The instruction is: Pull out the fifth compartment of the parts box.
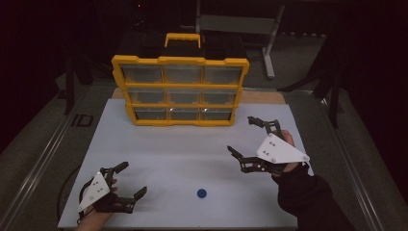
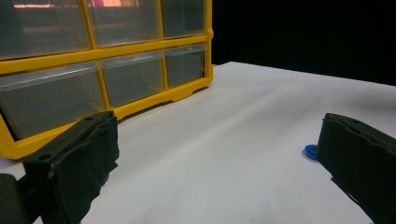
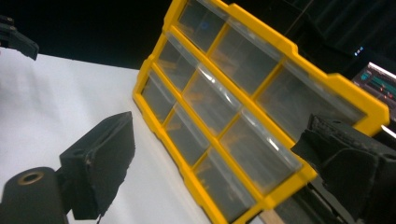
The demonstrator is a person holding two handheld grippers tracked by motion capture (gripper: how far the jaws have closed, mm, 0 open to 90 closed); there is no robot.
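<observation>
A yellow organizer with clear drawers stands upright at the back of the white table. A small blue disc lies flat near the front edge. My left gripper is open and empty at the front left, apart from the disc. In the left gripper view the gripper faces the organizer, and the disc peeks out beside one of the fingers. My right gripper hovers open and empty at the right. In the right gripper view it points at the organizer.
The organizer carries a yellow handle on top. A metal stand is behind the table in the dark. The white surface runs wide between the organizer and the disc. The other gripper's tip is at the top left of the right gripper view.
</observation>
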